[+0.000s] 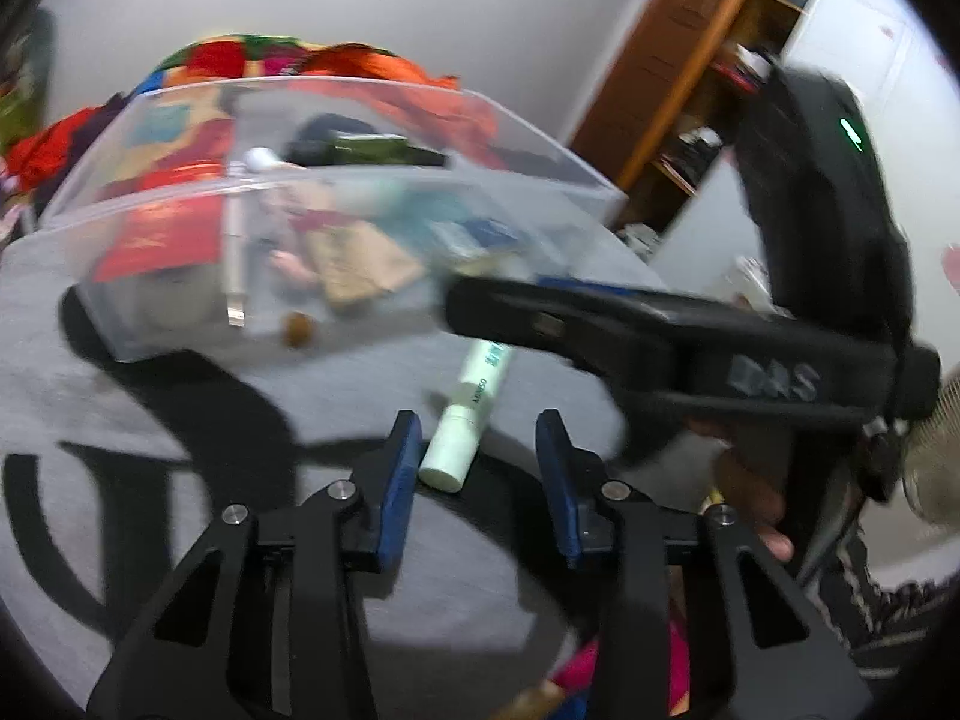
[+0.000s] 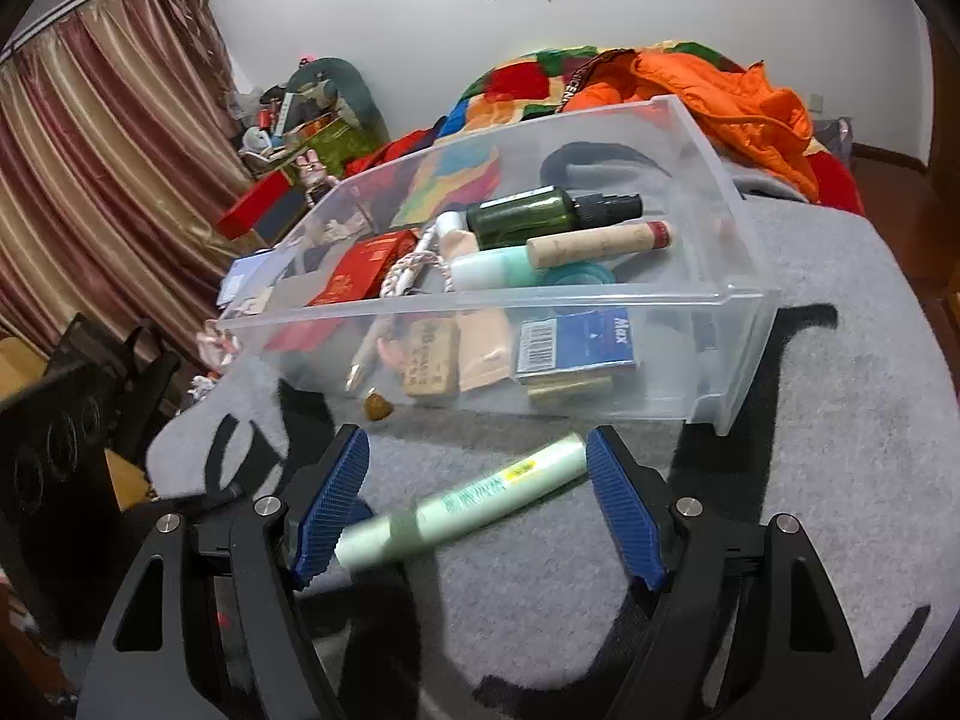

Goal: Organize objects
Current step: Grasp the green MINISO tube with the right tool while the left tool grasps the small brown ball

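While the left wrist view is smeared with motion, it does show the pale green plastic tube with a white cap (image 1: 465, 414) lying on the grey felt surface with black lettering (image 1: 150, 420), its capped end just inside the gap of the left gripper (image 1: 477, 450) and hard by the left-hand blue finger (image 1: 399, 468); the tube's length runs away from those fingers toward the clear plastic storage bin (image 1: 180, 204), its far end hidden under the black body of the other gripper (image 1: 690, 348) crossing above. The left fingers stand apart, pressing on nothing. From the right wrist view the same tube (image 2: 468, 510) lies almost crosswise between the fingers of the right gripper (image 2: 474, 504), tilted, one end touching or overlapping the left blue pad (image 2: 330, 504), the other just short of the right pad (image 2: 624, 510). These fingers are spread wide and grip nothing, so I judge the right hand better placed, though closing would catch the tube endwise. The bin (image 2: 600, 300) lies just beyond.
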Demonstrator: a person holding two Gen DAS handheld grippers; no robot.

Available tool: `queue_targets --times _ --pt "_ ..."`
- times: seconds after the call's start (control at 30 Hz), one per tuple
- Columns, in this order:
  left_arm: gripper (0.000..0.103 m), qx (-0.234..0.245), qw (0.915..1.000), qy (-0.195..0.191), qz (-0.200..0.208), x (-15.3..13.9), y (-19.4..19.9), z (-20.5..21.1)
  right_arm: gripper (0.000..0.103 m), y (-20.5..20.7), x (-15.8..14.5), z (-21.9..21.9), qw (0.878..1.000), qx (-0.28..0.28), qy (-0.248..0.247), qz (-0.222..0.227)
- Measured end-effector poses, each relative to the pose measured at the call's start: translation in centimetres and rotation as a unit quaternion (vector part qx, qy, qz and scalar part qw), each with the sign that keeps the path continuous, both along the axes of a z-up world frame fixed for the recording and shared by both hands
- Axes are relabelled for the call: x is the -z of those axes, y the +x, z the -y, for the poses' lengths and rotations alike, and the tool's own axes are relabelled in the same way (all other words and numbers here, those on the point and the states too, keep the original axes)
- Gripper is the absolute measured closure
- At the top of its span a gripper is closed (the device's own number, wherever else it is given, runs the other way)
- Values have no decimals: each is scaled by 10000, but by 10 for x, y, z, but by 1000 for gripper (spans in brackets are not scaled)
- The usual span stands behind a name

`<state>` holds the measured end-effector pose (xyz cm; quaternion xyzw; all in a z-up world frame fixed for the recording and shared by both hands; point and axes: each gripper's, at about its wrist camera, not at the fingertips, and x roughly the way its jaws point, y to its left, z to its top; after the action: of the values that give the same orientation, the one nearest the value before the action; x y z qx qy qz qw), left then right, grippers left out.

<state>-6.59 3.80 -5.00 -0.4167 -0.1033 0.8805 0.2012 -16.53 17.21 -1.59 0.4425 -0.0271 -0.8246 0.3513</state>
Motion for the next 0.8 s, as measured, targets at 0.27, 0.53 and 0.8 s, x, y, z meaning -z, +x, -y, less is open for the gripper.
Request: queue_targets --times 0.27,0.53,0.8 --pt "64 -425 9976 -515 -192 -8 11 8 30 13 -3 -10 9970 514 472 -334" --pt "66 -1420 9886 -494 23 -1 -15 50 29 19 15 17 9968 336 701 -209" --pt "66 -1476 9873 -591 25 3 -39 41 46 30 17 14 9924 346 1025 -585"
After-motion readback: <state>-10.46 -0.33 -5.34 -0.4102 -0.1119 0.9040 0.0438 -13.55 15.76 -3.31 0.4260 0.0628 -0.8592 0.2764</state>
